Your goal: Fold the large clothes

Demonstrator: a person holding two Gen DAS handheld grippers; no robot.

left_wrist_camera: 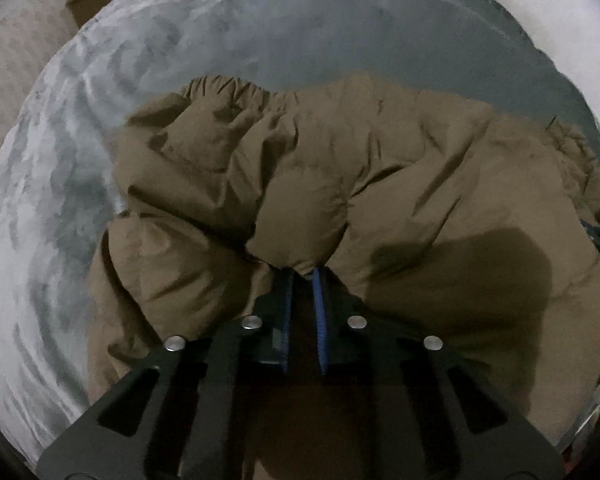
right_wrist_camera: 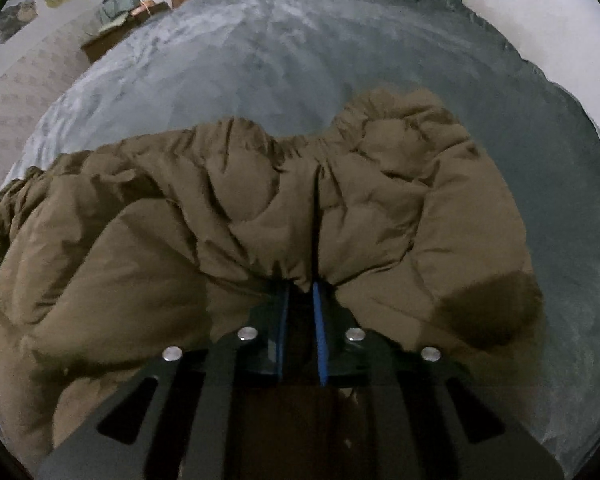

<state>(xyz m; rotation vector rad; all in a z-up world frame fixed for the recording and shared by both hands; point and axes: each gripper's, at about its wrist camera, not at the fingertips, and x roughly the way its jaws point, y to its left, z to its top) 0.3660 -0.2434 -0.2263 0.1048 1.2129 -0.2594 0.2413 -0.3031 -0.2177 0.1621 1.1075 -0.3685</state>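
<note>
Dim, soft indoor light; dark shadow patches on the cloth, fisheye bending and black vignette at edges.

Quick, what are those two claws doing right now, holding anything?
Left gripper: closed, pinching a fold of the brown jacket.
Right gripper: closed, pinching the same jacket's near edge.

I have both grippers pitched steeply downward. My left gripper (left_wrist_camera: 303, 274) has its jaws drawn nearly together, the blue-lined fingers (left_wrist_camera: 320, 312) pinching a gathered fold of the brown jacket (left_wrist_camera: 380, 168) at their tips. My right gripper (right_wrist_camera: 302, 286) sits the same way, jaws nearly closed, its fingers (right_wrist_camera: 319, 320) nipped onto another bunched edge of the same jacket, fabric puckering around the tips.
</note>
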